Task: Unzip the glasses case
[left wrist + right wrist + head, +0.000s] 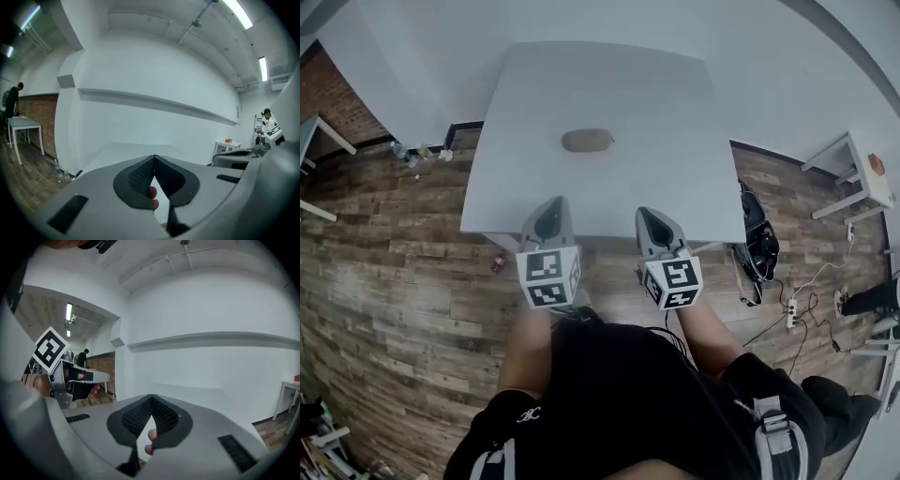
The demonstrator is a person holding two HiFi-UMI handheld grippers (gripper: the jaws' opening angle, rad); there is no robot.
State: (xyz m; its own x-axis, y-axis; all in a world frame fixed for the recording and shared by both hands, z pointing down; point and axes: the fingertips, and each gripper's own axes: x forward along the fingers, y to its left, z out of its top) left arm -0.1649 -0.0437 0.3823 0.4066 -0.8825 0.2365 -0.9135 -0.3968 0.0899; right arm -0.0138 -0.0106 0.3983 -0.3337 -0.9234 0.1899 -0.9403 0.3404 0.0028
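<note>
A tan oval glasses case [587,141] lies flat near the middle of the white table [525,187]. My left gripper [551,208] hangs over the table's near edge, shut, with nothing between its jaws. To its right my right gripper [654,223] is shut and empty too, a little nearer to me. Both point toward the table and stay well short of the case. In the left gripper view the jaw tips [153,158] meet with the white tabletop beyond them. In the right gripper view the tips [151,399] meet too, and the left gripper [70,380] shows at the left. The case shows in neither gripper view.
The table stands on a wood-plank floor against a white wall. Bottles [411,152] stand on the floor at its left. A black bag [761,246] and cables with a power strip [790,309] lie at its right. Small white tables [858,178] stand further right.
</note>
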